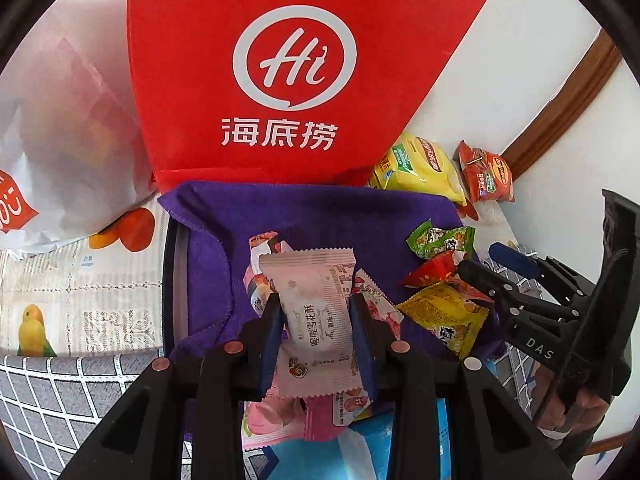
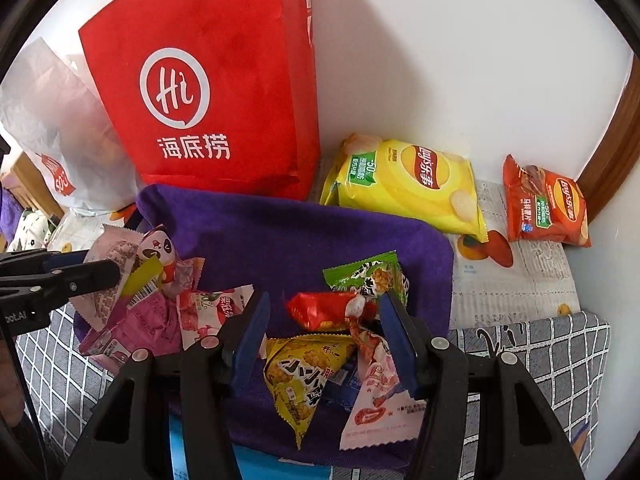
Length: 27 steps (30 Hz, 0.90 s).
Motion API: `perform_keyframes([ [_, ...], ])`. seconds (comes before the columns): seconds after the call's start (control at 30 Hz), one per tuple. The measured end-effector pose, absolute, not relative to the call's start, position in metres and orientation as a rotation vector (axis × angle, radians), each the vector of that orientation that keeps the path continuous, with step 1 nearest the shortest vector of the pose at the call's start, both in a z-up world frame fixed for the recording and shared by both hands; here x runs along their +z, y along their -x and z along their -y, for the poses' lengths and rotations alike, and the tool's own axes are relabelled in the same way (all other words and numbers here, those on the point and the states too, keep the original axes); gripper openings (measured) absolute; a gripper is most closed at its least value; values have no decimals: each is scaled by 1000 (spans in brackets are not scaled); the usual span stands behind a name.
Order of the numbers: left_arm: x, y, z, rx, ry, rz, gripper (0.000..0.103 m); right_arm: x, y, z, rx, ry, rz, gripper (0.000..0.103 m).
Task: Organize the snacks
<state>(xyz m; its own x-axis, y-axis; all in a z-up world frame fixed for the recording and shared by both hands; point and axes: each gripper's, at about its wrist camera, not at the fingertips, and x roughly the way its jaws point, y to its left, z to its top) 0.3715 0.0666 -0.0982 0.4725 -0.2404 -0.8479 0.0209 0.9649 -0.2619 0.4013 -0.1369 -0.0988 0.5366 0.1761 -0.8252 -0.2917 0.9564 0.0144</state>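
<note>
Left claw (image 1: 316,316) is clamped on a pale pink snack packet (image 1: 316,312), blue pads pinching its narrow middle, so the wrapper ends flare out above and below the pads. It sits centre frame in the left wrist view, held clear above the purple cloth (image 1: 304,212). Likely lifted out of the pink pile to be sorted.

Right claw (image 2: 324,336) is roughly half open, nothing gripped. In the right wrist view a red packet (image 2: 324,310) lies between the pads near the tips, and a yellow triangular packet (image 2: 298,376) sits lower centre, closer to the claw body. The green packet (image 2: 366,276) is just beyond the right pad. No pad contact that I can make out.

Loose packets are clustered on the cloth. The red bag (image 2: 208,80) stands upright behind it at upper left, probably the drop target. Yellow chip bag (image 2: 408,188) and orange chip bag (image 2: 548,208) lie at right, off the cloth.
</note>
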Motion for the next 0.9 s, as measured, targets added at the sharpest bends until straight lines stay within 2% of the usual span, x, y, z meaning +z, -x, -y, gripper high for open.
perform_keyframes([
  [0.5,-104,-373,-51,-166,183,-1104,34,-62,-381,139,275,101,-876,57],
  [0.77,-93,-363,-45,-173,168,-1102,49,-43,-356,146,271,46,-849,57],
  [0.9,-81,-354,-42,-176,163,-1080,53,-39,-339,150,269,37,-846,57],
])
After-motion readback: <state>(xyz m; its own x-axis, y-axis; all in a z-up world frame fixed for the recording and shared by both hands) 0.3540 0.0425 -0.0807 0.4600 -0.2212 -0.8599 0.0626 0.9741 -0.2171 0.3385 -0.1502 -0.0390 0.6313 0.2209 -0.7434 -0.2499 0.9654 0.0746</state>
